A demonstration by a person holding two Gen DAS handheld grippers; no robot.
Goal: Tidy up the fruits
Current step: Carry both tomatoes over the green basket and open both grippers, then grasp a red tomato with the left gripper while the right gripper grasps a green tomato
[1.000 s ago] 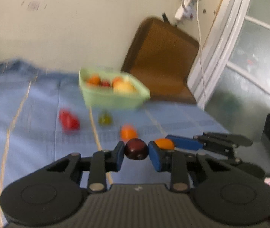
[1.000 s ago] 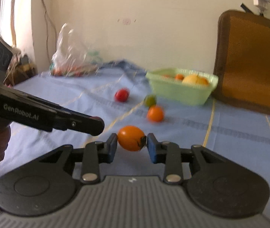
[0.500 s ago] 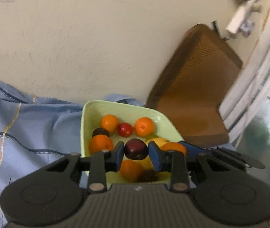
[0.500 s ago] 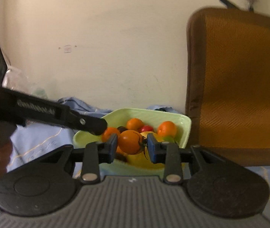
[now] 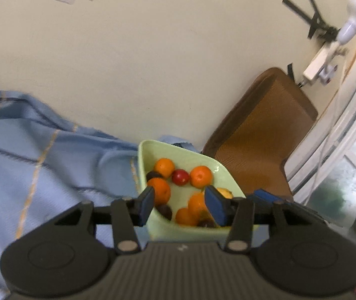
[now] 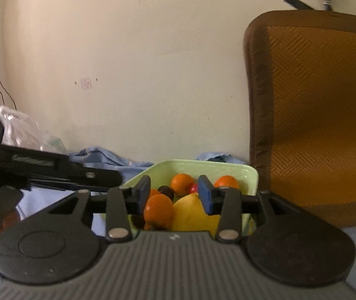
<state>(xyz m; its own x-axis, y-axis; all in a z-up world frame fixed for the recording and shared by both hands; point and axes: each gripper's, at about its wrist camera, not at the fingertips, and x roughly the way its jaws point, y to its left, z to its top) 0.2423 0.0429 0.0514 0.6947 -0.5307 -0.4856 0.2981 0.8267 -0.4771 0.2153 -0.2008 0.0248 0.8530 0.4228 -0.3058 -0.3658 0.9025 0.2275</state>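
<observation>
Both fruits had left the jaws, which were opening empty on the left gripper (image 5: 181, 206) and right gripper (image 6: 175, 193) above the heaped green basket (image 5: 224, 172), where one could have rolled out.

a pale green square bowl (image 5: 218, 166) is set on blue cloth near the wall. small orange fruits (image 5: 201, 176) are piled in it, with a red round one (image 5: 180, 177) between two at the far side, dark plum-like ones (image 5: 164, 211) lower down, and a large yellow fruit (image 6: 190, 212) at one side.
</observation>
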